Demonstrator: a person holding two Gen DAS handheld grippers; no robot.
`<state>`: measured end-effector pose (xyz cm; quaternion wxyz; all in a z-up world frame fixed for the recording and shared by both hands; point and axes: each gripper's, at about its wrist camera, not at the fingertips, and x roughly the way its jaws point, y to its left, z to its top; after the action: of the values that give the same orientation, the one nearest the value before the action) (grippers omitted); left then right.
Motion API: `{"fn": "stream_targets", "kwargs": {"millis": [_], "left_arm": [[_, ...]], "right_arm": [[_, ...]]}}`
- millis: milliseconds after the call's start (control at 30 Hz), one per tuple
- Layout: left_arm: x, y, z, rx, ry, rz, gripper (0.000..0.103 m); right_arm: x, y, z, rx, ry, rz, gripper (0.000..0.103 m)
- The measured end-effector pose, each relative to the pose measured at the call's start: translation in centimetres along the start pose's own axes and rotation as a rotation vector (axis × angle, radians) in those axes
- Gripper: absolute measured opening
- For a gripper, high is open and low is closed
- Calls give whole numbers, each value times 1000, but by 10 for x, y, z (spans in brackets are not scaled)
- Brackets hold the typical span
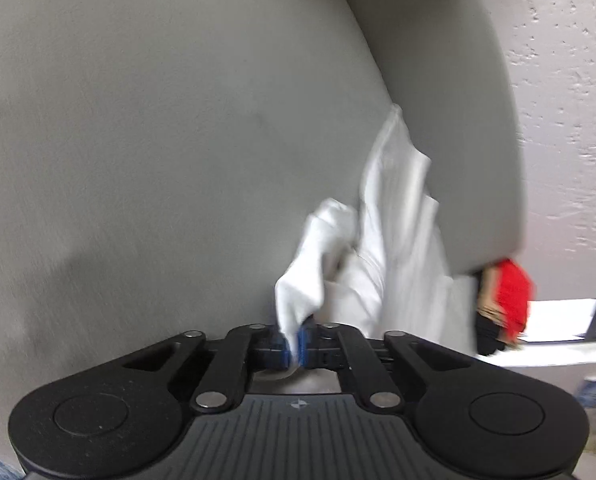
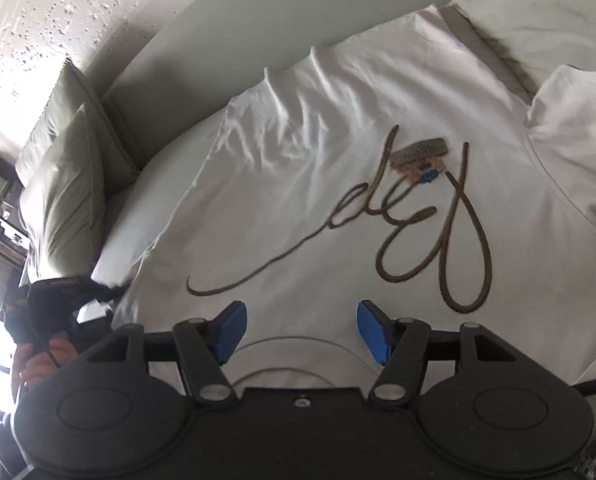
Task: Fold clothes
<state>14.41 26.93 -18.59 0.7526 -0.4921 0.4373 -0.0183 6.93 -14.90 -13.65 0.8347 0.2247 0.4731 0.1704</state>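
**Friend:** What have you got hold of?

**Me:** My left tongs are pinched tight on a thin edge of the white shirt. In that view the cloth runs up and away from the pads, across the grey couch. My right tongs stand wide with nothing between them, hovering over the neckline end of the same shirt, which lies spread on the seat with its brown script lettering facing up.

**Friend:** So what worries you?

**Me:** That left grip looks like a small bite. If I pull hard or fast, I think the edge could slip out and the fold would fall crooked.

**Friend:** And the right side?

**Me:** The paper tag lies loose on the chest. It might get trapped inside a fold. Also, closing over the collar, I could catch two layers and bunch everything.
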Motion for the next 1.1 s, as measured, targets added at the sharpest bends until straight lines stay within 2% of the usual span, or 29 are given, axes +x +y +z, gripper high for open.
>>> {"fn": "stream_targets", "kwargs": {"millis": [67,133,233,267,300,400,533,633,733,933,1000,1100], "left_arm": [[-16,-15,-2,109,-129,61,1],[-39,-35,-18,245,-299,153,0],[-55,-54,-42,428,-482,376,1],[-60,-57,-47,472,-522,438,1],[-63,-50,-44,454,-491,448,13],[-74,-15,-24,254,-354,321,35],[-64,5,-10,102,-214,148,40],[-48,13,0,-1,-146,7,42],[-39,18,1,-99,-146,-93,42],[-54,26,-13,-207,-196,-326,42],[-60,23,-17,-183,-233,-354,42],[-59,19,-19,-159,-238,-284,44]], "right_arm": [[0,-1,-1,-7,-1,3,60],[0,0,0,-17,2,4,61],[1,1,0,-32,6,3,62],[1,1,0,-37,7,3,63],[1,2,0,-42,9,3,63],[1,2,0,-44,12,9,64],[-1,-3,-1,-23,10,26,64],[-1,-2,-1,-25,14,27,65],[-2,-1,-2,-31,18,26,65],[-2,-2,-3,-29,21,34,67],[0,0,-3,-36,22,34,69],[1,5,-3,-74,27,25,73]]}}
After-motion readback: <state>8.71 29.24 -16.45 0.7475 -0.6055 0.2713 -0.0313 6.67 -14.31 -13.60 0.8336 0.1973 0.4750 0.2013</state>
